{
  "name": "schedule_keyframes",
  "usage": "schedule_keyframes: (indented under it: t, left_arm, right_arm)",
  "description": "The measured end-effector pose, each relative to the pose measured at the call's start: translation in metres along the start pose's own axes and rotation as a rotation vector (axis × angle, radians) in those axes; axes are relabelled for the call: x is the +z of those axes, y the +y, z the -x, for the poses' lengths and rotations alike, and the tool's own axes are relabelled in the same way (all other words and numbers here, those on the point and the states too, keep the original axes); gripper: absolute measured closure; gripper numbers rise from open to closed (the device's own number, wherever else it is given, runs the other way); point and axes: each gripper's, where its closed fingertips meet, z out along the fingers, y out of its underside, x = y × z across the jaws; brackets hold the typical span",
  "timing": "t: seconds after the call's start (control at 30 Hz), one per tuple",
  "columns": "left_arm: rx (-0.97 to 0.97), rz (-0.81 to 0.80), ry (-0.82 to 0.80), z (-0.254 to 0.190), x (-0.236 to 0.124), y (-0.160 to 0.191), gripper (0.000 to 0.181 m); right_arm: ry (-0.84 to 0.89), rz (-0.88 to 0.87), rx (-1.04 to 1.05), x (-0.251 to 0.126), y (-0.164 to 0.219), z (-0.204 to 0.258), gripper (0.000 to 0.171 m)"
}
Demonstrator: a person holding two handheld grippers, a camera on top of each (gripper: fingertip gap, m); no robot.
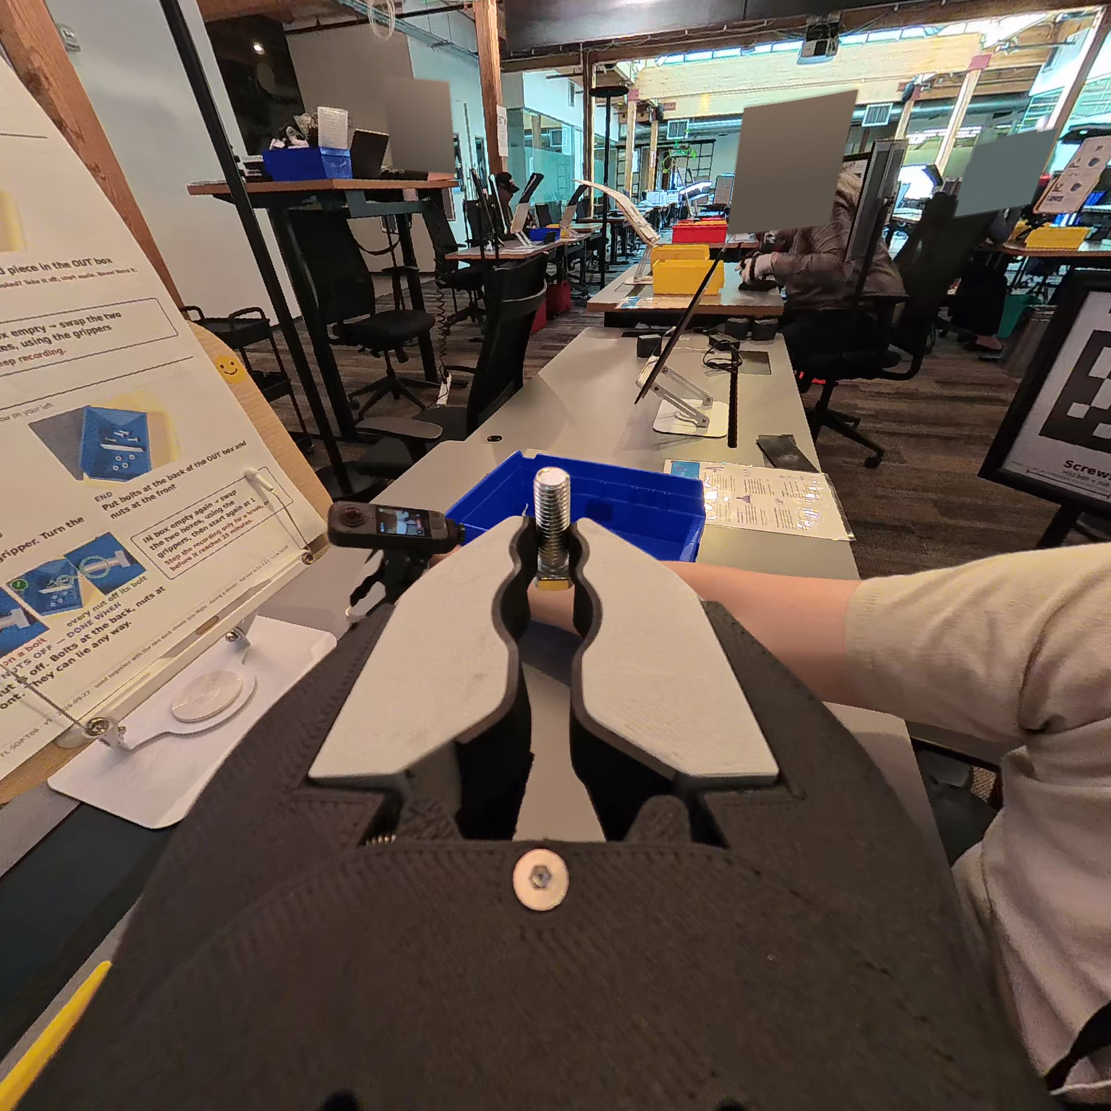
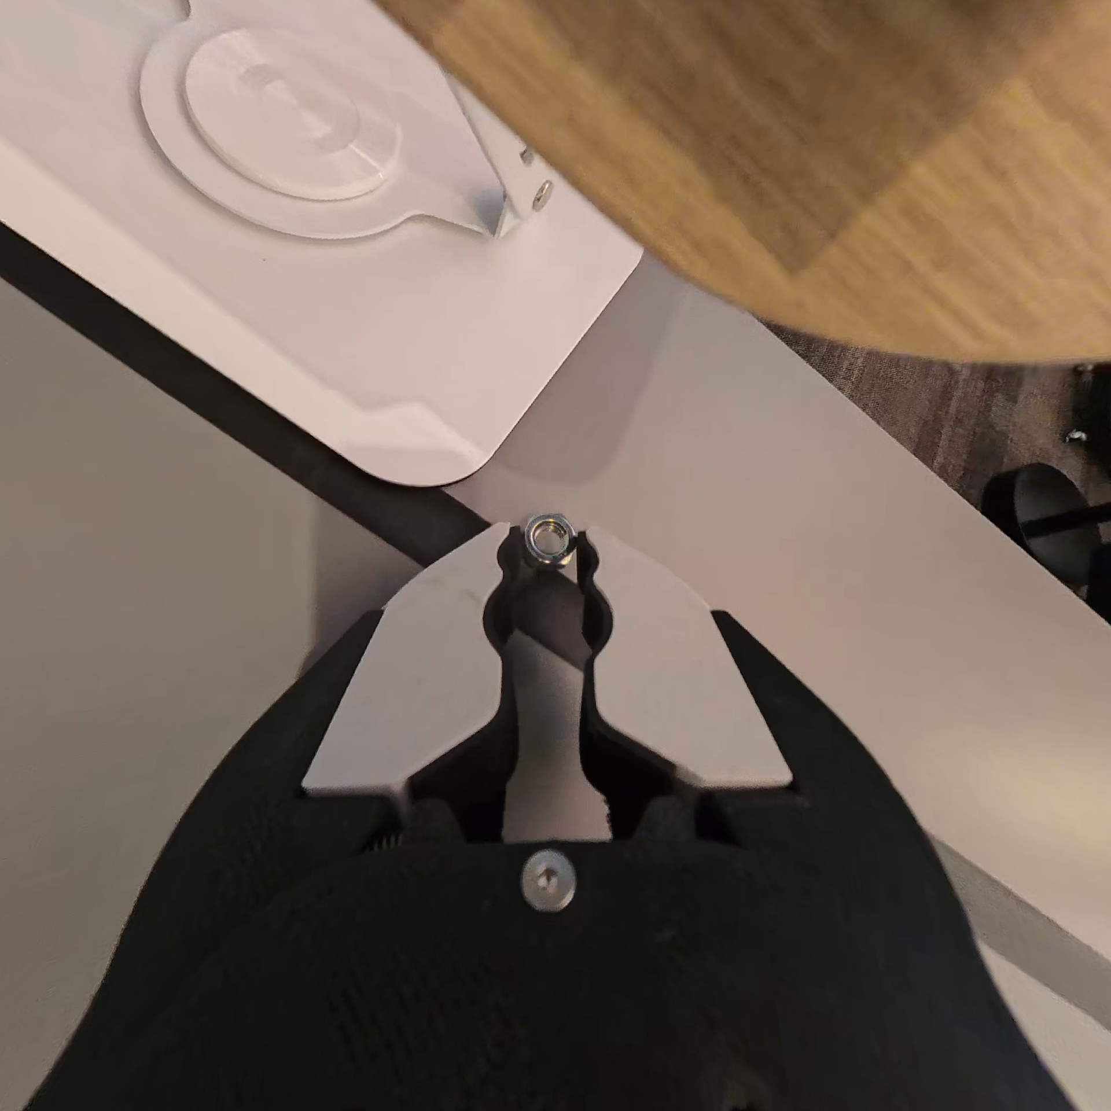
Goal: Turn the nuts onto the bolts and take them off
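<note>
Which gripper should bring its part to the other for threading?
Probably the right gripper: it pinches the small nut at its tips, easily carried. The left gripper holds the bolt upright, thread end free.

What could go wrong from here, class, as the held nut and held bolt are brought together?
1. The nut sits only at the very tips of the right gripper, so it might slip out on contact.
2. The left gripper clamps the bolt low, near its head; pushing on the long free thread could tilt it.
3. A tilted start may cross-thread.
</note>
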Motion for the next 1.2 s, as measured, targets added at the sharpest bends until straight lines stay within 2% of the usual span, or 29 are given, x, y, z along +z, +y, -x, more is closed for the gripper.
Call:
schedule_keyframes:
  t: [0.1, 0.2, 0.3, 0.4, 0.53, 0.63, 0.7, 0.93, 1.03, 1.13, 1.2]
  left_arm:
    - [-0.006, -0.001, 0.006, 0.000, 0.002, 0.000, 0.172]
    - [-0.004, 0.013, 0.007, 0.000, 0.006, 0.003, 0.172]
    - [-0.005, 0.024, -0.004, 0.003, 0.016, 0.007, 0.172]
    - [-0.008, 0.026, -0.007, 0.004, 0.029, 0.012, 0.172]
    - [0.005, 0.073, -0.049, 0.009, 0.048, 0.024, 0.172]
    - [0.039, 0.098, -0.076, 0.009, 0.056, 0.028, 0.172]
    - [0.055, 0.105, -0.099, 0.012, 0.060, 0.031, 0.172]
    - [0.109, 0.145, -0.115, 0.017, 0.099, 0.059, 0.172]
    - [0.144, 0.167, -0.105, 0.014, 0.121, 0.077, 0.172]
    - [0.174, 0.179, -0.059, 0.005, 0.135, 0.089, 0.172]
    - [0.192, 0.203, 0.011, -0.006, 0.141, 0.097, 0.172]
  right_arm:
    - [0.004, -0.012, 0.056, -0.016, -0.004, 0.009, 0.153]
    - [0.008, -0.004, 0.020, -0.041, -0.007, 0.022, 0.153]
    - [-0.005, -0.111, -0.011, -0.080, -0.023, 0.045, 0.153]
    - [-0.007, -0.306, -0.107, -0.138, -0.052, 0.074, 0.153]
    - [-0.018, -0.566, -0.341, -0.239, -0.086, 0.127, 0.153]
    - [0.095, -0.676, -0.527, -0.303, -0.096, 0.147, 0.153]
    - [0.122, -0.695, -0.591, -0.329, -0.095, 0.150, 0.153]
    - [-0.016, -0.735, -0.516, -0.368, -0.081, 0.128, 0.153]
    - [-0.210, -0.791, -0.441, -0.387, -0.079, 0.136, 0.153]
    - [-0.320, -0.766, -0.469, -0.389, -0.070, 0.144, 0.153]
    - [-0.318, -0.720, -0.504, -0.381, -0.062, 0.141, 0.153]
